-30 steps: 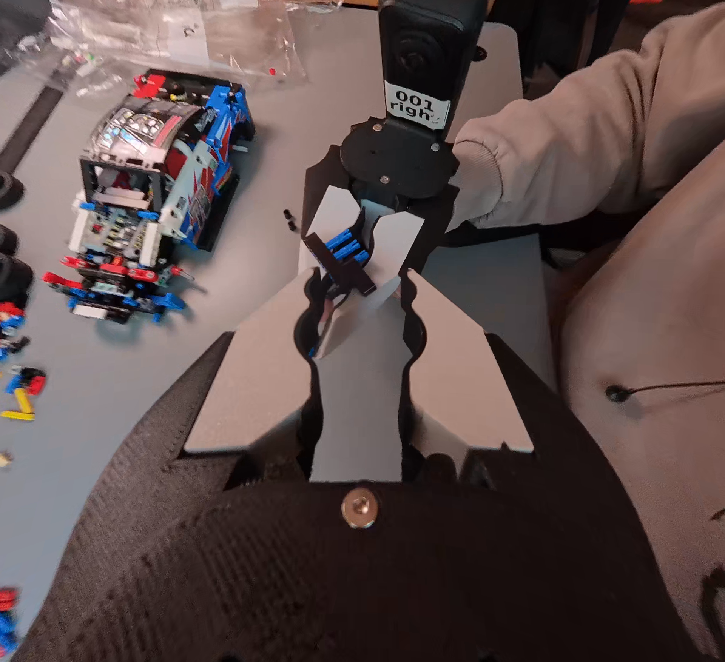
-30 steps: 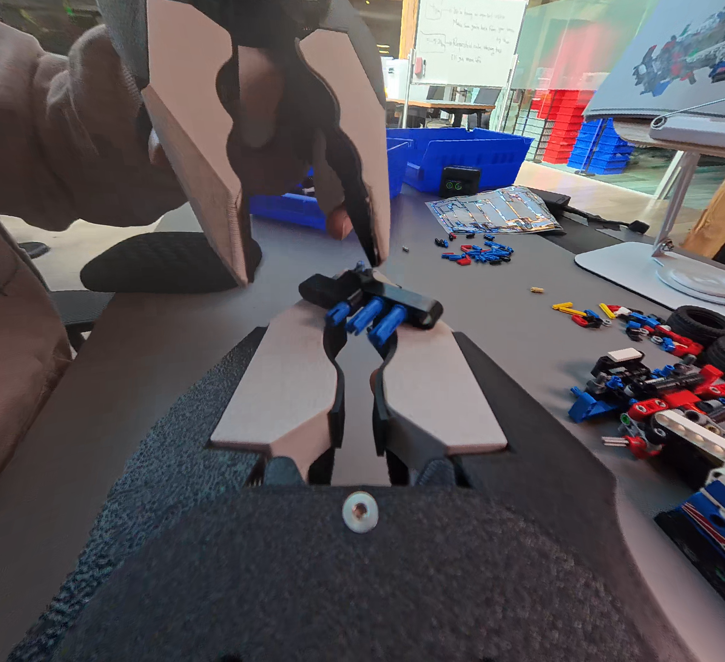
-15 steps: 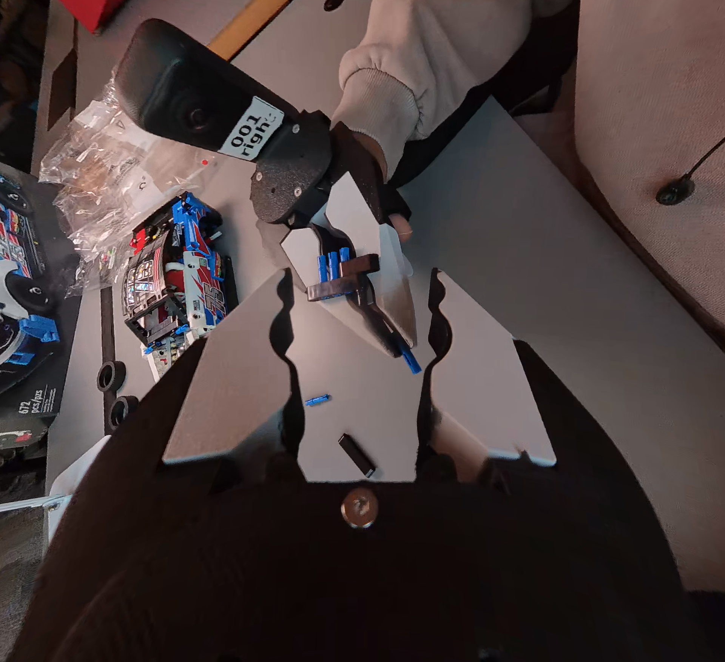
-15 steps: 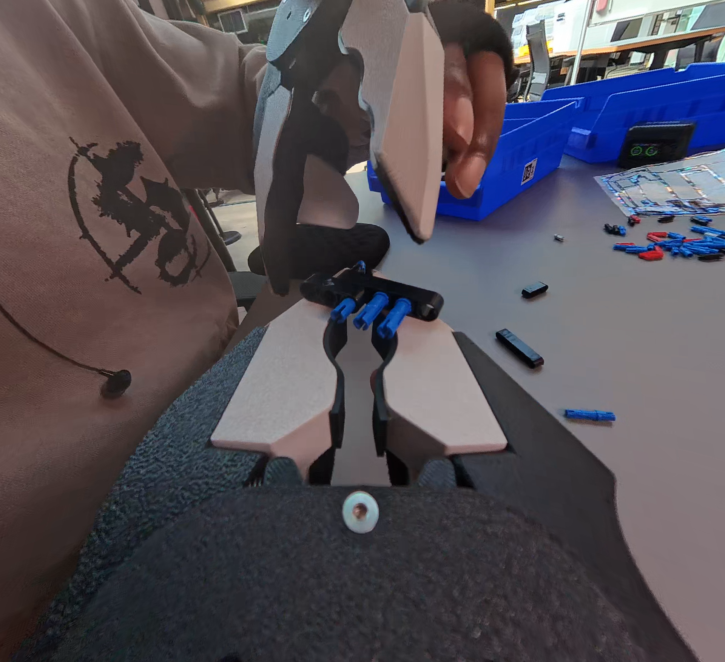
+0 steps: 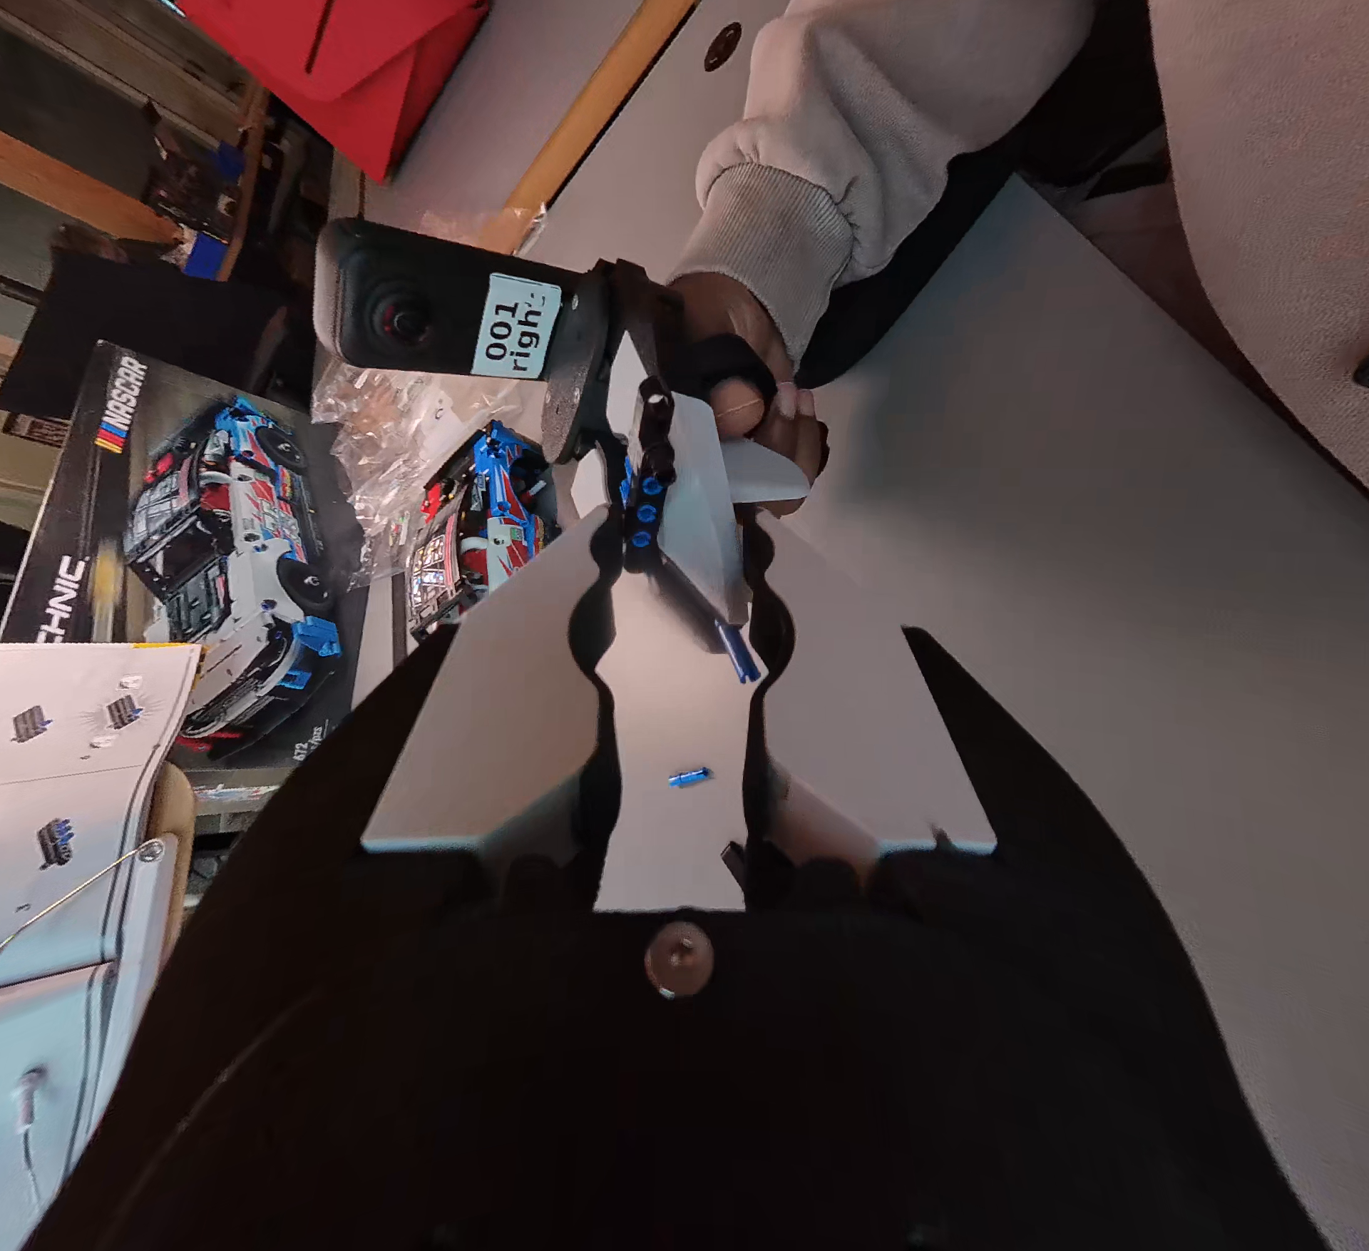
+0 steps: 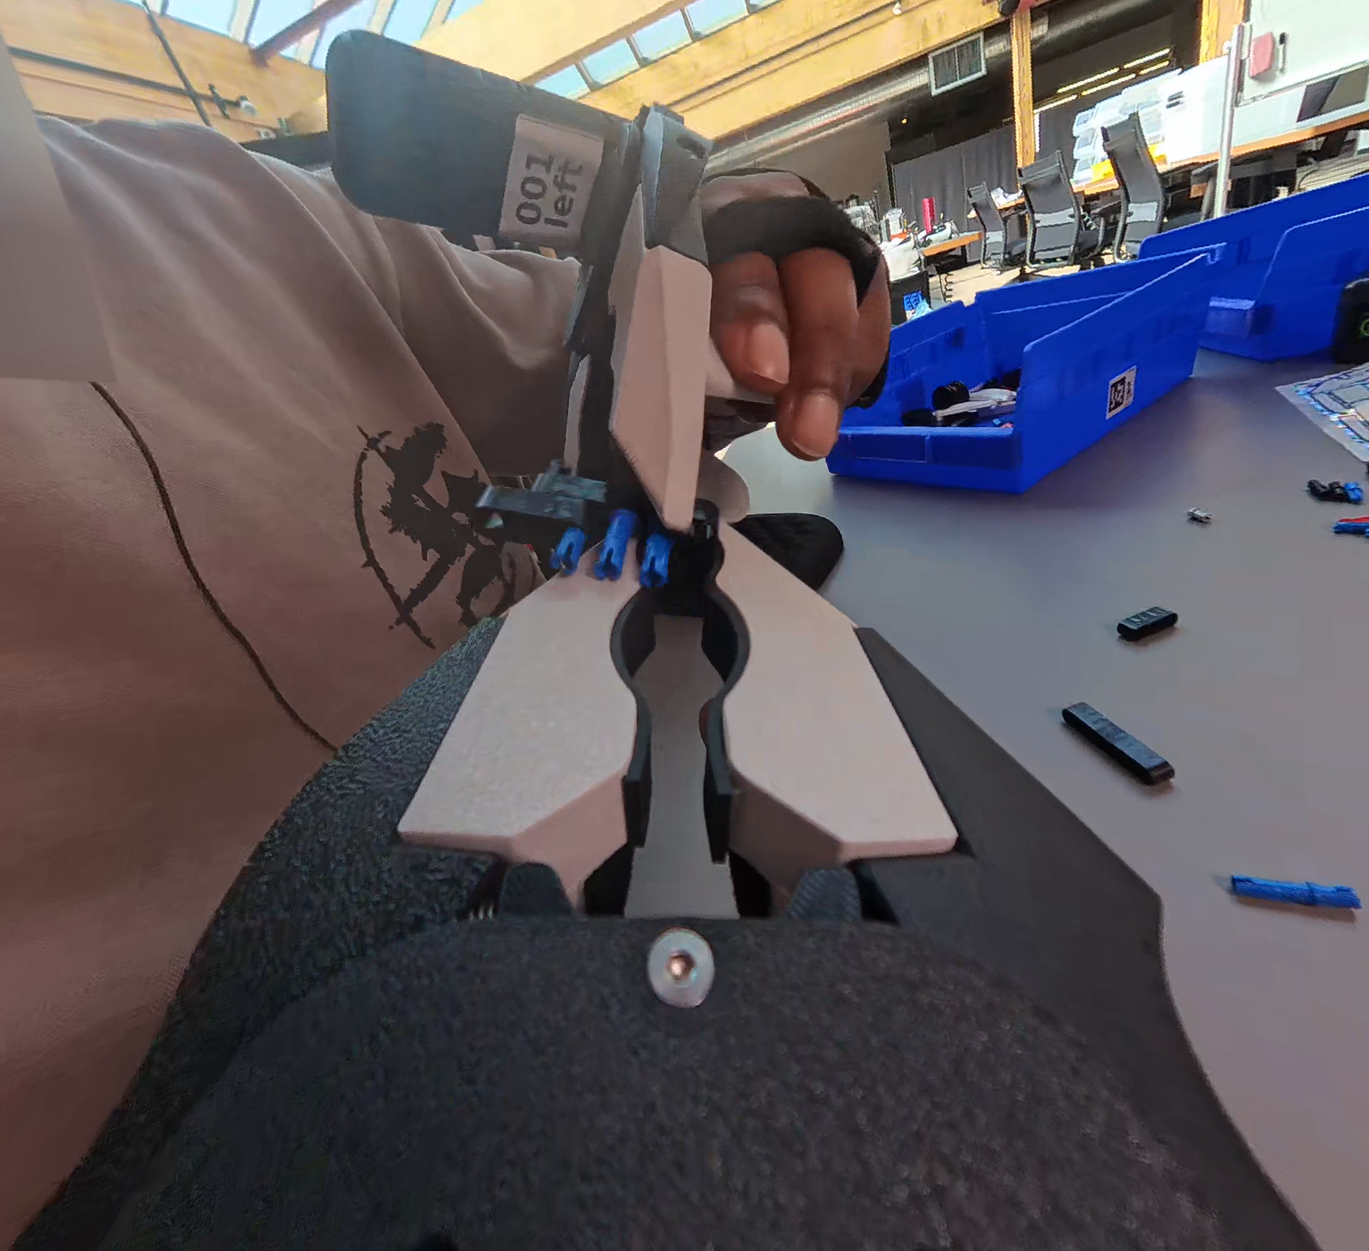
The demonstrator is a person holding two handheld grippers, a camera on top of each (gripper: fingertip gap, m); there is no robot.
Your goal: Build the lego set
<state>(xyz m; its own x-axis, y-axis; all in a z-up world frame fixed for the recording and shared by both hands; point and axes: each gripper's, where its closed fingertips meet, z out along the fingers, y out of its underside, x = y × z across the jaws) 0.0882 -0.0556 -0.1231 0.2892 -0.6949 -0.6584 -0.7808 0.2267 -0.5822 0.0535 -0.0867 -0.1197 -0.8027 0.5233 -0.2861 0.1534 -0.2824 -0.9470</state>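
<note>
A: Where is the piece now?

B: The black beam with blue pins (image 6: 593, 526) is up off the desk (image 6: 1000, 593), near its edge by the person's torso, pinched at one end in the tips of the right gripper (image 6: 678, 593). Those fingers are clamped on it, with only a narrow slot left behind the tips.

A: And the left gripper (image 5: 678, 630)?

B: Its fingers are spread apart and hold nothing. In the right wrist view one left fingertip (image 6: 659, 400) comes down from above and meets the beam next to the pins; I cannot tell whether it presses.

A: How will the part handle?

B: I'd judge it light, rigid and smooth plastic. It should not bend, but held by one end it could pivot or slip if pushed off-axis. The pins sit by friction, so a sideways knock might pop one loose. Best held across the beam's flat sides, clear of the pins.

A: The poses?

B: The right gripper lies low, pointing toward the torso. The left one is rolled on its side above it, tips down, a hand (image 6: 800, 356) wrapped round its grip. A loose blue pin (image 5: 689, 777) and black beams (image 6: 1117, 743) lie on the desk close by; the half-built car (image 5: 481, 519) is farther toward the far edge.
</note>
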